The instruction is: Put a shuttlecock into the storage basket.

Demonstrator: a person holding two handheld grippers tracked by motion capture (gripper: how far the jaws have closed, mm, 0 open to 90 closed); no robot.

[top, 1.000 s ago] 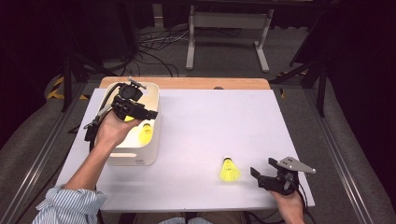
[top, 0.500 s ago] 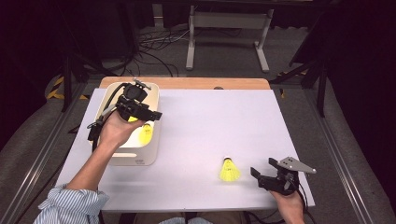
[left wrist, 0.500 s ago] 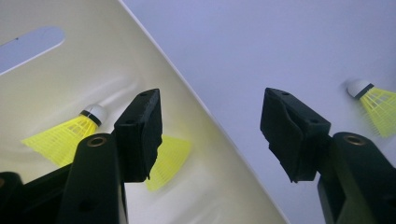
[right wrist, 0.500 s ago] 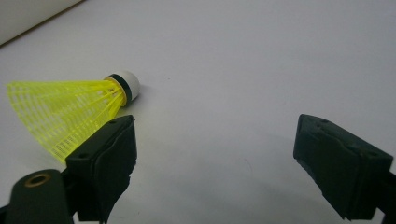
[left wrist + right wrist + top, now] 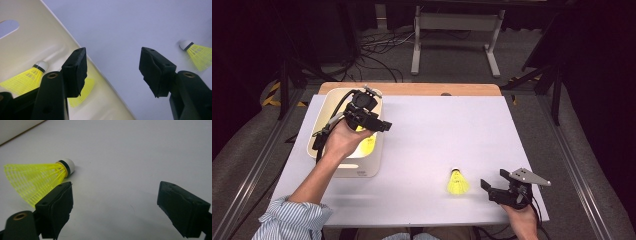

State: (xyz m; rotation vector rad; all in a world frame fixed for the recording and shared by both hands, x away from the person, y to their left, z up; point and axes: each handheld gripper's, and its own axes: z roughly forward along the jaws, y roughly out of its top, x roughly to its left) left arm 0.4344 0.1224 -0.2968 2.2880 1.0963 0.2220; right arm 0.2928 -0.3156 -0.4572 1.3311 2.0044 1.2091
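Nearby, both grippers, left (image 5: pixel 379 124) and right (image 5: pixel 493 182), open, empty; shuttlecock (image 5: pixel 457 183) beside right.

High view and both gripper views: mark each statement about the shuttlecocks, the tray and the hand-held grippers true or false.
1. A yellow shuttlecock lies on the white table near the right hand-held gripper. True.
2. The left hand-held gripper is clamped on a shuttlecock. False: its jaws stand open with nothing between them.
3. The cream tray holds at least one yellow shuttlecock. True.
4. The right hand-held gripper has its jaws shut. False: they stand wide apart, with the shuttlecock on the table beyond them.
5. The tray sits at the table's right edge. False: it sits at the left side.
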